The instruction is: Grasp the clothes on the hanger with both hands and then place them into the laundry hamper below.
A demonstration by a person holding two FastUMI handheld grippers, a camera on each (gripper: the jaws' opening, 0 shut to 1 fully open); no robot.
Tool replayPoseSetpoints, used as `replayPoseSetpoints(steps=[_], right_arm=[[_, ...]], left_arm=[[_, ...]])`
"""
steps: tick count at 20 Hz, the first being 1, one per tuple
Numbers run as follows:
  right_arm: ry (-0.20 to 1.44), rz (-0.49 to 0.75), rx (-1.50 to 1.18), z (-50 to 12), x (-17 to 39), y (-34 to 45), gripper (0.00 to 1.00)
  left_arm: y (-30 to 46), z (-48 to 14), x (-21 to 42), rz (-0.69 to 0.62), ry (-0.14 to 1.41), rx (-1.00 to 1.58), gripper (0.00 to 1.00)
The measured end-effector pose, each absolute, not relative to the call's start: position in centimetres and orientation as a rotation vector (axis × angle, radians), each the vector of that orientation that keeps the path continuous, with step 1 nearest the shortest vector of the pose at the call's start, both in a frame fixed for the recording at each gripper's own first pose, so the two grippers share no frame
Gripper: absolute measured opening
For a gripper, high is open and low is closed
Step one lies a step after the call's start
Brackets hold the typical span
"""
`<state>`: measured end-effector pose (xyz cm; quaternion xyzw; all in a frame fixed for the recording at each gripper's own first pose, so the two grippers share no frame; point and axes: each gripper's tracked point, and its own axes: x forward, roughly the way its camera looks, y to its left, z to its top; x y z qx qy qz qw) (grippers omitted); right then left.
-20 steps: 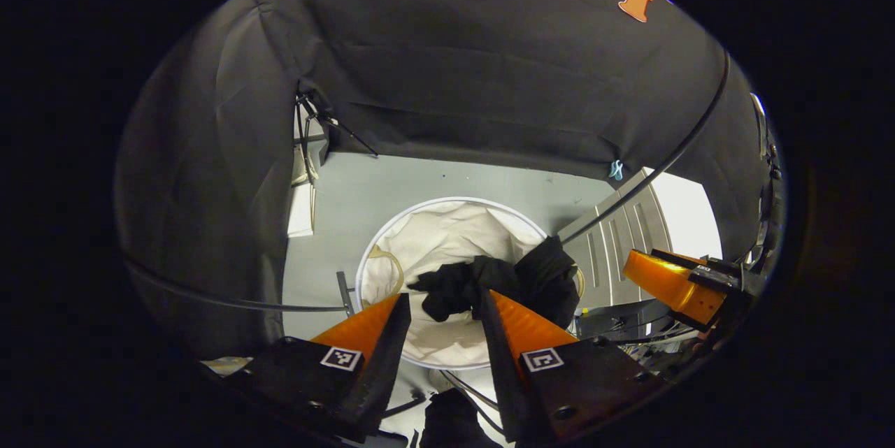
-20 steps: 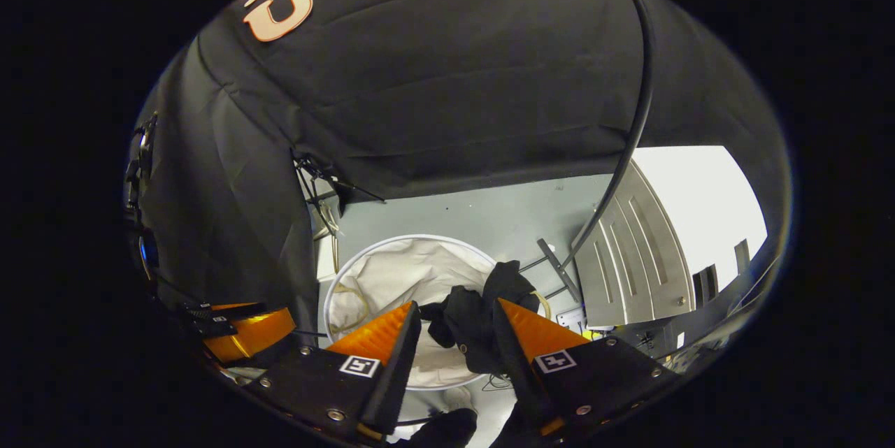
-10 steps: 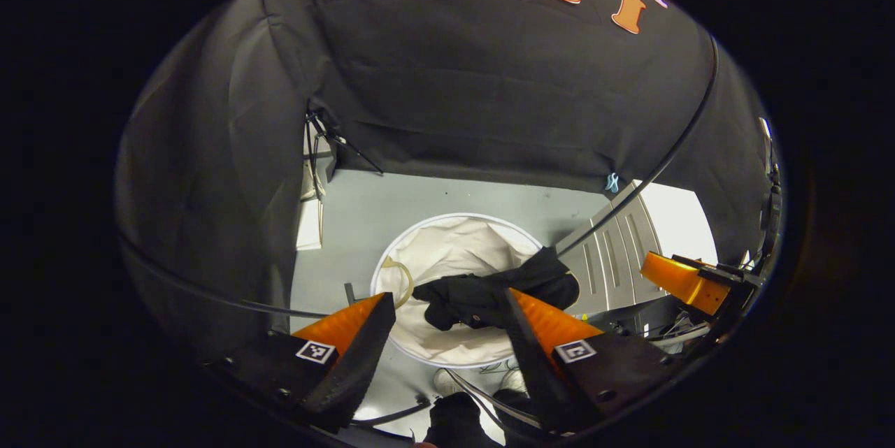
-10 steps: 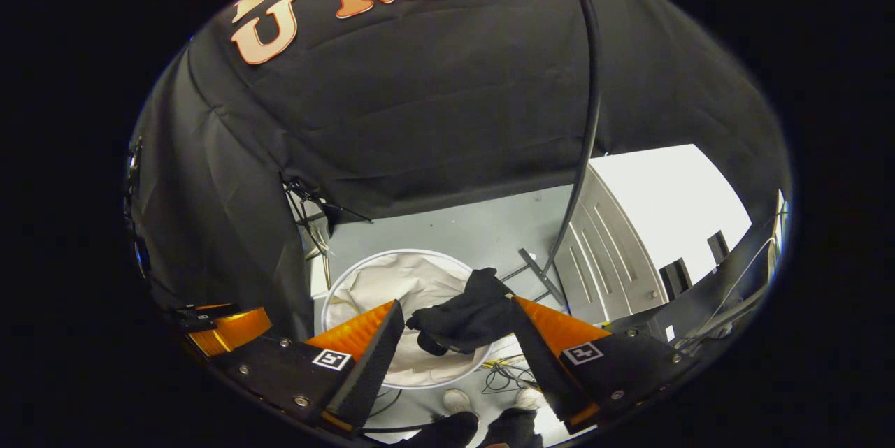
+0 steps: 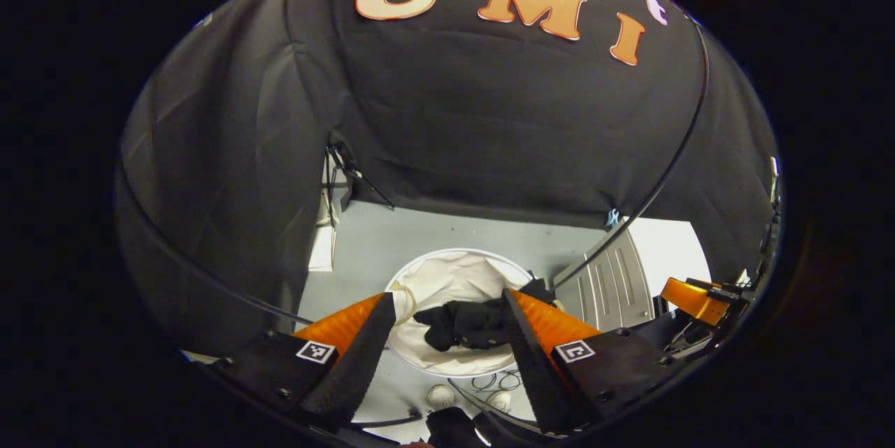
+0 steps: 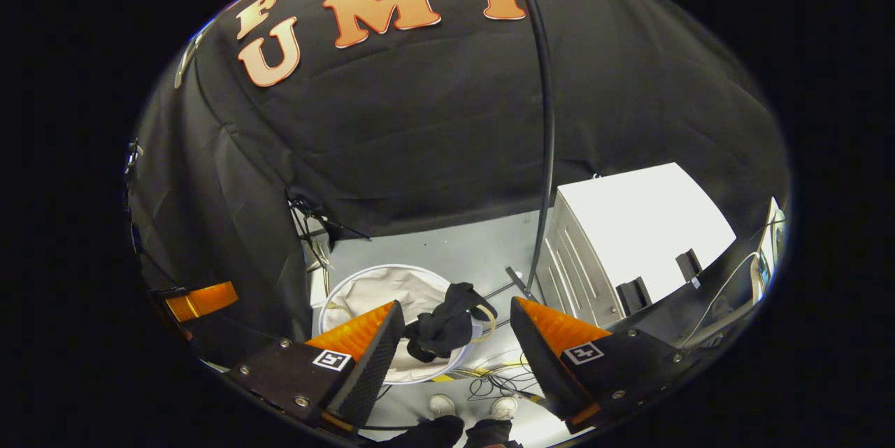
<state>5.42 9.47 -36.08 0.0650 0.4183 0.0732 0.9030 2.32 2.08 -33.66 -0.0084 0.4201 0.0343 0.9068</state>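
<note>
The dark clothes (image 5: 467,323) are lying in the white laundry hamper (image 5: 447,364) on the grey floor (image 5: 447,242), bunched toward its right side. In the right gripper view part of the bundle (image 6: 447,326) looks draped across the hamper's rim (image 6: 363,273) near the curved handle, so I would not say all of it is safely inside.

The left claw (image 5: 444,305) is spread wide, nothing between its fingers, and it sits well above the hamper. The right claw (image 6: 458,312) is just as wide open and empty, also up high; it can be seen off to the right in the left gripper view (image 5: 689,298).

To my eye the drop is done, and the trouble left is mostly that overhanging fold. If its weight hangs outside, the cloth could slide off the rim and pull more of the bundle onto the floor. The hamper looks soft-sided, so a claw reaching down to tuck the cloth in could push the wall over or tip it.

Loose cables (image 6: 493,385) lie on the floor between the hamper and the person's shoes (image 6: 442,405). A careless step could drag one and nudge the hamper, shaking the clothes loose. The black pole (image 6: 542,154) running down just beside the hamper could also catch a claw.
</note>
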Motion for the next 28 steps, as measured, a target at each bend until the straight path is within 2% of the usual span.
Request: replayPoseSetpoints(steps=[8, 15, 21, 22, 23, 24, 27, 28], right_arm=[[0.719, 0.205, 0.107, -26.5, 7.1, 4.5, 0.94], [0.555, 0.223, 0.110, -18.3, 7.9, 1.2, 0.94], [0.380, 0.234, 0.110, -10.2, 8.5, -1.5, 0.94], [0.352, 0.236, 0.109, -8.9, 8.7, -1.9, 0.94], [0.325, 0.239, 0.110, -7.7, 8.5, -2.0, 0.94], [0.293, 0.244, 0.110, -6.4, 8.1, -2.3, 0.94], [0.189, 0.239, 0.075, -2.7, 7.0, -3.9, 0.94], [0.155, 0.239, 0.062, -1.5, 6.9, -4.2, 1.00]], left_arm=[[0.8, -25.2, 2.1, 0.121, 0.677, -0.033, 1.00], [-1.7, -15.4, 1.8, 0.120, 0.481, -0.012, 0.98], [-3.8, -7.1, 2.6, 0.123, 0.290, 0.024, 0.95], [-4.2, -5.9, 2.5, 0.122, 0.263, 0.028, 1.00], [-4.4, -5.0, 2.5, 0.121, 0.240, 0.032, 0.94], [-4.5, -4.3, 2.6, 0.118, 0.219, 0.035, 1.00], [-5.6, -1.3, 2.1, 0.114, 0.140, 0.056, 0.97], [-5.9, -0.5, 1.9, 0.112, 0.119, 0.070, 0.95]])
